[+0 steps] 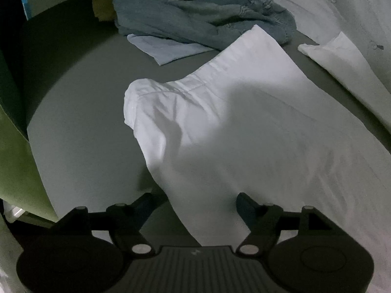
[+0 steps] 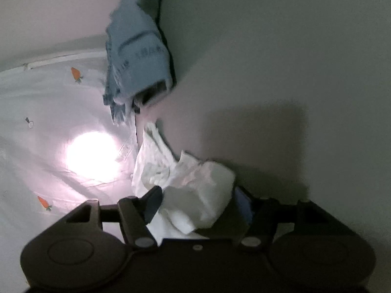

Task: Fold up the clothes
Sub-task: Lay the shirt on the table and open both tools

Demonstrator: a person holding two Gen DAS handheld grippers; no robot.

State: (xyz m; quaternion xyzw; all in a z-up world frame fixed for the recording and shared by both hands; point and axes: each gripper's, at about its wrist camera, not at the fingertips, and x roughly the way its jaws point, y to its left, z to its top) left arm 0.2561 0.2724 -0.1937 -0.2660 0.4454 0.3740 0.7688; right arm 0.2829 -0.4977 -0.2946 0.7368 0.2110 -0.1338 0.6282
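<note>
A white garment lay spread across the grey bench, with a heap of denim and other clothes piled at its far end. The left hand-held gripper hung wide open over the garment's near edge, gripping nothing. The right hand-held gripper stood wide, bunched white cloth loose between its jaws.

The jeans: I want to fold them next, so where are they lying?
In the left wrist view the jeans lie crumpled at the top centre of the grey table, just beyond the white garment.
</note>
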